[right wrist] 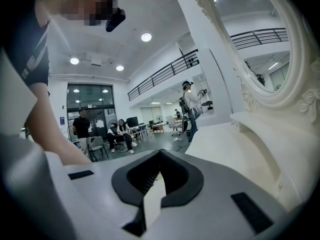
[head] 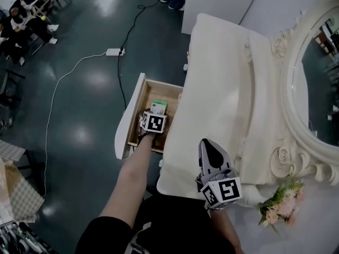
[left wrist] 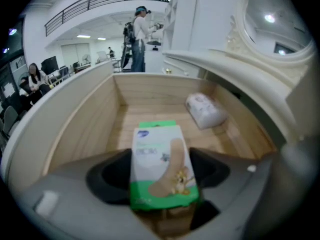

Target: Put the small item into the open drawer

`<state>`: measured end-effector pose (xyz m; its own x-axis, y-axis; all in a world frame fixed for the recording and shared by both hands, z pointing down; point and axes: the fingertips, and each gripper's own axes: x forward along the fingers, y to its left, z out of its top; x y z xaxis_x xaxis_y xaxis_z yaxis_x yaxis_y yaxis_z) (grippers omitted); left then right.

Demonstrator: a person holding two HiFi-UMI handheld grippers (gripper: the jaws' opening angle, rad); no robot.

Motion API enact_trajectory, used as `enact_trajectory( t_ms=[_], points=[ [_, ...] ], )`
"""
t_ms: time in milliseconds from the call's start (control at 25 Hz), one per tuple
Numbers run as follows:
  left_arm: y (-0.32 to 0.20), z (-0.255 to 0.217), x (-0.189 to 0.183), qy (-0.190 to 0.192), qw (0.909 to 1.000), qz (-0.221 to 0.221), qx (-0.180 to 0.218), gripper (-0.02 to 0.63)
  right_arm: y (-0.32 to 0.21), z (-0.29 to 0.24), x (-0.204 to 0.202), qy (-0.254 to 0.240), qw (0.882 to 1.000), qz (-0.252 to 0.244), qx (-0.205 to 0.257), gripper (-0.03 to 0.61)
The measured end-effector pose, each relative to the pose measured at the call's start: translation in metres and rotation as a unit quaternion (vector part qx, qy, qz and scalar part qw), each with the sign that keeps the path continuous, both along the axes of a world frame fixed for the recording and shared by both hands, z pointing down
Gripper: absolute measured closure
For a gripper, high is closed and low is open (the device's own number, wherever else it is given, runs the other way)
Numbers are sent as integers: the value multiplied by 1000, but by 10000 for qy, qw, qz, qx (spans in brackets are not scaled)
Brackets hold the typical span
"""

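Observation:
A small green-and-white plaster box (left wrist: 160, 159) sits between the jaws of my left gripper (left wrist: 161, 179), which is shut on it. The box hangs just above the floor of the open wooden drawer (left wrist: 90, 119). In the head view the left gripper (head: 154, 116) reaches into the drawer (head: 139, 97) with the box (head: 157, 106) at its tip. A white packet (left wrist: 205, 110) lies at the drawer's far right. My right gripper (right wrist: 159, 153) is shut and holds nothing; it hovers over the near edge of the white dressing table (head: 222, 99), its tip (head: 210, 144) pointing away from me.
An ornate oval mirror (head: 318, 62) stands at the table's right side, with pink flowers (head: 278, 201) near its lower corner. A power strip (head: 114, 52) and cable lie on the dark floor left of the drawer. People sit and stand farther off.

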<state>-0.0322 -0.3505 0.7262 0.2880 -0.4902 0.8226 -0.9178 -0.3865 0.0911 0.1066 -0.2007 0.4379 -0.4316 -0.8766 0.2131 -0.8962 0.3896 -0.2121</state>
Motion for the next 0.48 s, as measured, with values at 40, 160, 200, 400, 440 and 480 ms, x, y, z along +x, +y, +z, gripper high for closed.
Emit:
enact_trajectory(
  t_ms=[40,160,200,400,440,480],
  points=[
    [1,0,0,-10,10000,15,-28,245,0,0,0,-6,10000,-7,-7,581],
    [1,-3,0,33,10000,4,-39,235,0,0,-2,-11,10000,-43,-3,581],
    [-1,-8,0,76,10000,-12,24,222,0,-1,-3,-13,10000,-55,8,581],
    [-17,-58,-3,307,9968,-125,722,241,-2,-4,-9,-38,9999,-120,112,581],
    [-20,-71,-5,387,9951,-176,889,252,-2,-5,-9,-30,9998,-121,139,581],
    [-22,-84,-6,468,9931,-217,1057,260,-2,-6,-9,-22,9998,-117,165,581]
  ],
)
